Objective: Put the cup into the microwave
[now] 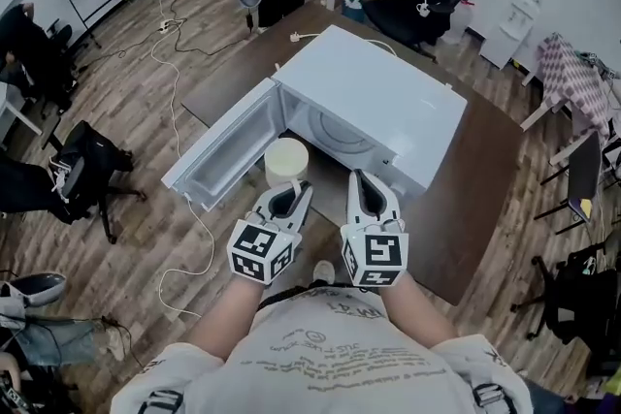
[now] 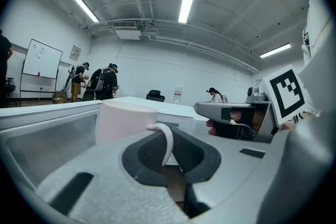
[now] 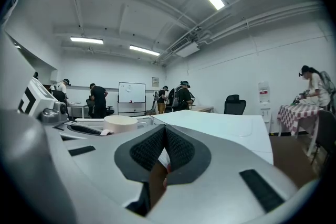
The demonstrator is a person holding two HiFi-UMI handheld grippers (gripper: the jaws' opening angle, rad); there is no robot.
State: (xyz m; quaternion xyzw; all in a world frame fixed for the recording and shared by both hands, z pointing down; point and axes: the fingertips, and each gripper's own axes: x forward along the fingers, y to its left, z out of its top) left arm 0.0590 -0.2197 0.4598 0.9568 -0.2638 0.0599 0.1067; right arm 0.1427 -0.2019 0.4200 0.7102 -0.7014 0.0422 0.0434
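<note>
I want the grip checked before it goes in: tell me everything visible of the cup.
The cup is a plain, pale cream cylinder, ceramic by its look, upright with its open rim up. Its thin looped handle is pinched between the pads of the left tool, the only thing seen touching it. It hangs just before the open microwave, beside the swung-out door, not yet inside. Its contents cannot be seen.

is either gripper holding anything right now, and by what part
The left gripper holds the cup by its handle, which is pinched between its jaws. The right gripper is shut with nothing in it.
</note>
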